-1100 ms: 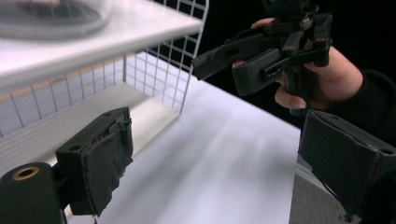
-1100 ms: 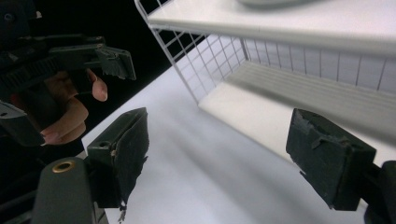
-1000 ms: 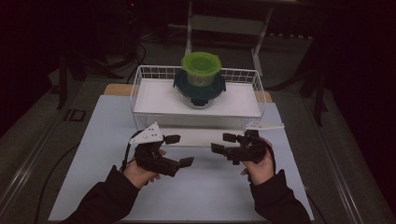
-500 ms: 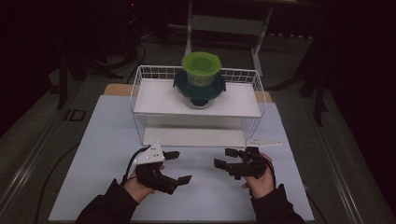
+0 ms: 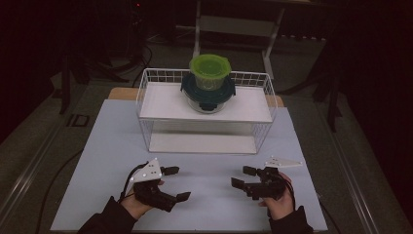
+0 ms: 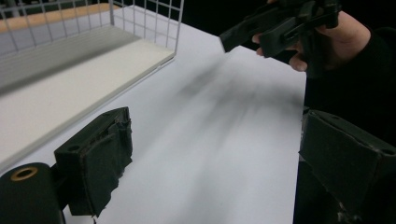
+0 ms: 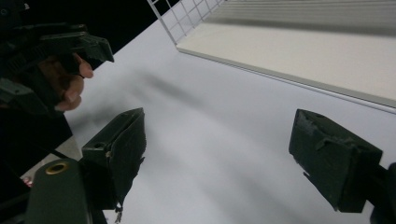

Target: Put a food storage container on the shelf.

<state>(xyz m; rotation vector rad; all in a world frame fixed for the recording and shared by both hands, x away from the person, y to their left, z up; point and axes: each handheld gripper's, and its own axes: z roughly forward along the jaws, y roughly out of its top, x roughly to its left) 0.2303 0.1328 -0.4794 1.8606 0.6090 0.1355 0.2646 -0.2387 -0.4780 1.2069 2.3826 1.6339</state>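
Your stacked containers sit on the top shelf of the wire rack at 12 o'clock, green-lidded one uppermost; judged from that, placement looks finished. Your left gripper and right gripper hover low over the worktop near its 6 o'clock edge, well apart from the rack, fingers spread and empty, aimed inward at each other.

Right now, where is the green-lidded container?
In the high view, the green-lidded container sits stacked on a dark-lidded container on the top shelf of the white wire rack, at the table's far middle.
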